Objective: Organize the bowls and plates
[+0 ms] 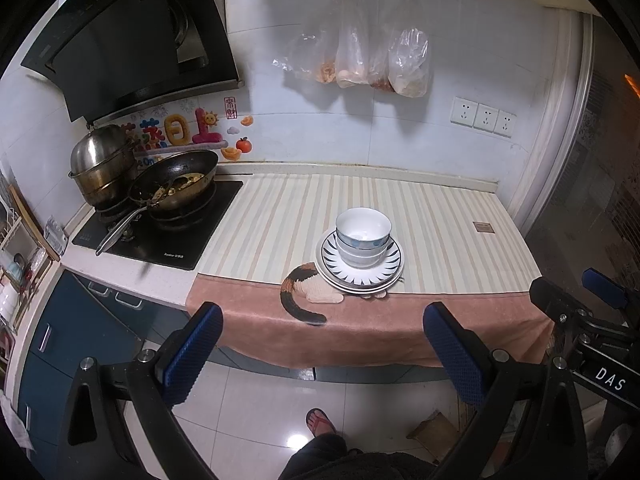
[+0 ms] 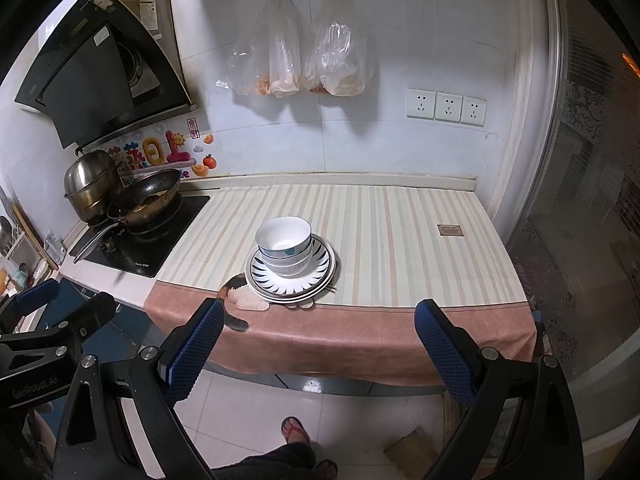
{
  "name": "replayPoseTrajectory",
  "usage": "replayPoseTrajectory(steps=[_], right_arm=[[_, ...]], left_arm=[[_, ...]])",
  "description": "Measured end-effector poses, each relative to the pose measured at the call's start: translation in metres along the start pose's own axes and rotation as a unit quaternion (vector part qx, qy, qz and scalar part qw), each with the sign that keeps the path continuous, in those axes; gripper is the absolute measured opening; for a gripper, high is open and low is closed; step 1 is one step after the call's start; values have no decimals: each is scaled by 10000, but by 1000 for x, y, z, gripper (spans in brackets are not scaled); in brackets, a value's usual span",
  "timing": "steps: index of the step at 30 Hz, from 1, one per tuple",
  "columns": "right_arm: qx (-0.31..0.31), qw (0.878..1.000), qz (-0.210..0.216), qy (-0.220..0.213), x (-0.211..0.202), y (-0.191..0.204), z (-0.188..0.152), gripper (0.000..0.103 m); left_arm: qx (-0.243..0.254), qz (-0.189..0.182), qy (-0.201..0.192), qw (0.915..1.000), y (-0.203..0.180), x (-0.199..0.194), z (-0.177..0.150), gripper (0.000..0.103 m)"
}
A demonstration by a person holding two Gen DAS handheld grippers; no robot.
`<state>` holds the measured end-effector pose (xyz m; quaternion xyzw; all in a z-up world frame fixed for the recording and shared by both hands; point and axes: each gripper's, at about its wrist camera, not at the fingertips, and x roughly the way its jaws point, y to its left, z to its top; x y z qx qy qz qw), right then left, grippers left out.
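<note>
Two white bowls with blue trim (image 1: 363, 236) (image 2: 285, 245) sit nested on a stack of white plates with a black ray pattern (image 1: 385, 274) (image 2: 316, 276). The stack stands on a striped cloth near the counter's front edge. My left gripper (image 1: 322, 328) is open and empty, held back from the counter over the floor. My right gripper (image 2: 320, 326) is also open and empty, at the same distance. The right gripper shows at the right edge of the left wrist view (image 1: 580, 300); the left gripper shows at the left edge of the right wrist view (image 2: 60, 304).
A striped cloth with a pink border and cat picture (image 1: 320, 224) (image 2: 392, 232) covers the counter. A hob with a black wok (image 1: 176, 180) (image 2: 148, 196) and a steel pot (image 1: 102, 160) stands at the left. Plastic bags (image 1: 360, 60) hang on the wall. A glass door (image 2: 592, 200) is at the right.
</note>
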<state>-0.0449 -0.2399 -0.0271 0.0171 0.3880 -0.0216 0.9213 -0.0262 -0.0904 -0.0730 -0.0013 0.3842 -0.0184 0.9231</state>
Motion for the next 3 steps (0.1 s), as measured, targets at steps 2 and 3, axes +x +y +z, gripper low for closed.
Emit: replayPoseTrajectory(steps=[2, 3], right_arm=[[-1, 10000, -1, 4, 0, 0, 0, 98], [1, 10000, -3, 9, 1, 0, 0, 98]], left_arm=[[-28, 4, 7, 10000, 0, -3, -1, 103], [-38, 7, 4, 10000, 1, -4, -2, 103]])
